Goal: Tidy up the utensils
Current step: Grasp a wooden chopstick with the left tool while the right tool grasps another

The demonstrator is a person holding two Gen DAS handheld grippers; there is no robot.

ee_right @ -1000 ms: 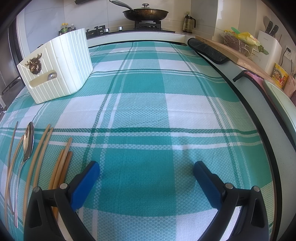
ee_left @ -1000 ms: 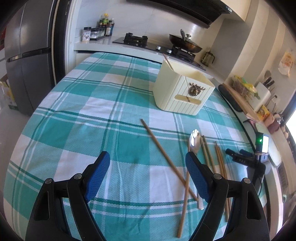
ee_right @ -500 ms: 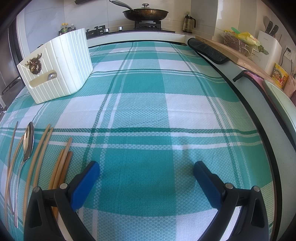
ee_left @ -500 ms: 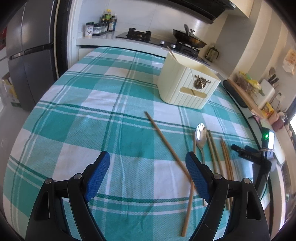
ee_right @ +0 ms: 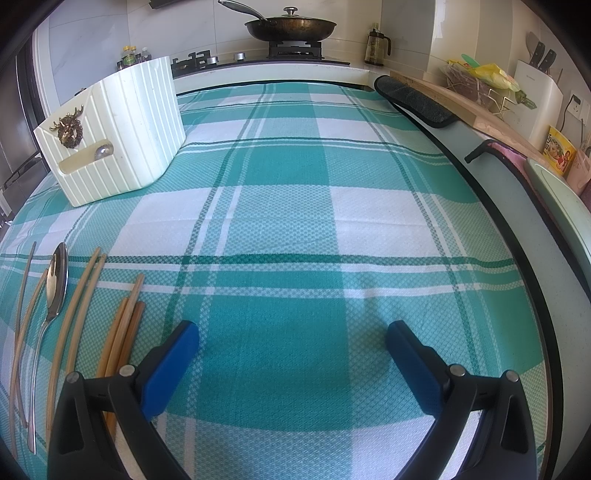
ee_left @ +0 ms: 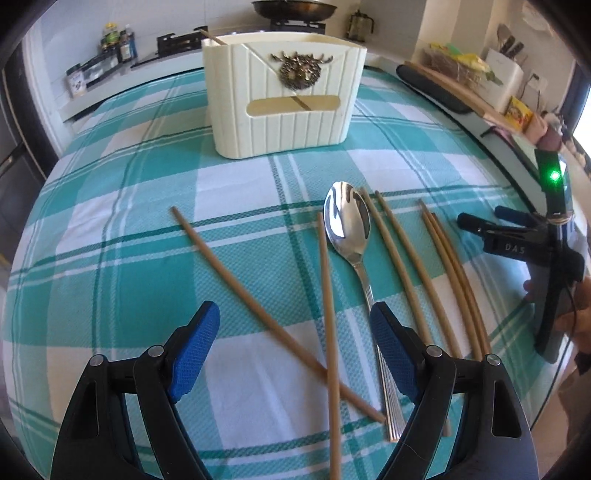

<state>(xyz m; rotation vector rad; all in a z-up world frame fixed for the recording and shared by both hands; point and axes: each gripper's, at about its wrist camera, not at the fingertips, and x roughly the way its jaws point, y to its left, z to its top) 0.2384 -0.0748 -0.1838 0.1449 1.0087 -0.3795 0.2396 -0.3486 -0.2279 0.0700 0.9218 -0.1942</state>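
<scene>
A cream utensil holder (ee_left: 282, 94) stands on the checked tablecloth (ee_left: 110, 206), one chopstick leaning inside it. In front of it lie a steel spoon (ee_left: 349, 229) and several wooden chopsticks; two of them (ee_left: 258, 302) cross between my fingers. My left gripper (ee_left: 295, 343) is open and empty, low over the crossed chopsticks. In the right wrist view the holder (ee_right: 114, 133) stands at far left, and the spoon (ee_right: 55, 284) and chopsticks (ee_right: 122, 332) lie at left. My right gripper (ee_right: 293, 354) is open and empty over bare cloth; it also shows in the left wrist view (ee_left: 491, 225).
A stove with a lidded pan (ee_right: 291, 27) runs along the back. A black mat (ee_right: 413, 101), a cutting board and a knife block (ee_right: 535, 96) line the right counter. The table's right edge (ee_right: 517, 258) curves close to my right gripper.
My left gripper has swung right and moved forward, so the holder now faces it and the spoon and chopsticks lie between and ahead of its fingers. The right gripper has not moved.
</scene>
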